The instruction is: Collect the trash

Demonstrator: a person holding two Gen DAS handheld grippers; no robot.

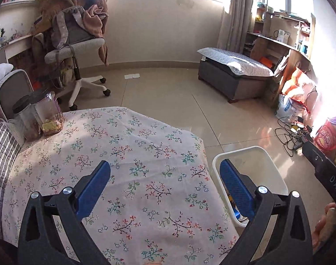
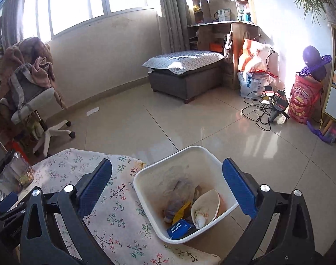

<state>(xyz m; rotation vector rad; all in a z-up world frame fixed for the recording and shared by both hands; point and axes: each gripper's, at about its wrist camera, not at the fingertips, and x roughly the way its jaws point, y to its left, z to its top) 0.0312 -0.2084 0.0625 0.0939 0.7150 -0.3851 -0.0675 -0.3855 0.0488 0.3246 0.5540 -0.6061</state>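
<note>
Left gripper [image 1: 165, 177]: one. Its two blue pads are spread wide apart. Nothing is between them. It hangs over the flowery cloth.
Right gripper [image 2: 166, 176]: one. Its two blue pads are spread wide too, and they hold nothing. It hangs over the bin, looking down into it.
Bin [image 2: 145, 172]: one white bin on the floor, touching the edge of the table. In the left view its rim [image 1: 245, 150] shows beside the cloth.
Trash in the bin: one blue box [image 2: 181, 228], one white paper bowl [image 2: 208, 201] with a crumpled white wad [image 2: 200, 218] in it, one yellow wrapper [image 2: 181, 212], and one see-through plastic bag [image 2: 179, 190]. All of it lies at the bottom of the bin.
Table [image 1: 128, 145]: one, covered with a cloth with little flowers. I see no trash on the part that shows.
Jars: two see-through jars with dark lids at the far left corner of the table, one [image 1: 49, 114] touching the other [image 1: 27, 121].
Chairs: one office chair [image 1: 75, 46] with a brown blanket over it, far across the room.
Paper on the floor [image 1: 132, 76]: two small white pieces, side by side, near the far wall.
Low padded bench [image 1: 234, 75]: one, under the window.
Hand [image 1: 327, 225]: part of one shows at the right edge, holding the other tool.
</note>
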